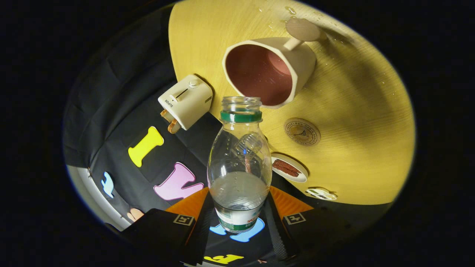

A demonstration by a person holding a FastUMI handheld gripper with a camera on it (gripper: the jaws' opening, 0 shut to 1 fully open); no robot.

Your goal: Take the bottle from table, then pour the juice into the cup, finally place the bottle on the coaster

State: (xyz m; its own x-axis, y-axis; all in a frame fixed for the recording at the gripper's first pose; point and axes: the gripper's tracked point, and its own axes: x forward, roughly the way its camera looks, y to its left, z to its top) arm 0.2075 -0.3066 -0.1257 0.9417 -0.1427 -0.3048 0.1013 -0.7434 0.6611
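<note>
My gripper (239,219) is shut on the lower body of a clear plastic bottle (239,163), one finger on each side. The bottle has a green neck ring and no cap, and clear liquid fills its lower part. It is tipped, with its open mouth pointing at the cup (271,68) just beyond it. That cup is cream outside and reddish-brown inside, with a handle on its far side, and its opening faces me. To the right of the bottle's neck, a round wooden coaster (302,131) with a printed emblem lies on the yellow wooden table (352,122).
A small cream toaster (185,102) holding bread slices stands at the table's edge, left of the cup. A little plate with a brown strip of food (289,168) and another small dish (321,193) lie near the coaster. A round wooden disc (302,29) and water drops (289,10) lie past the cup.
</note>
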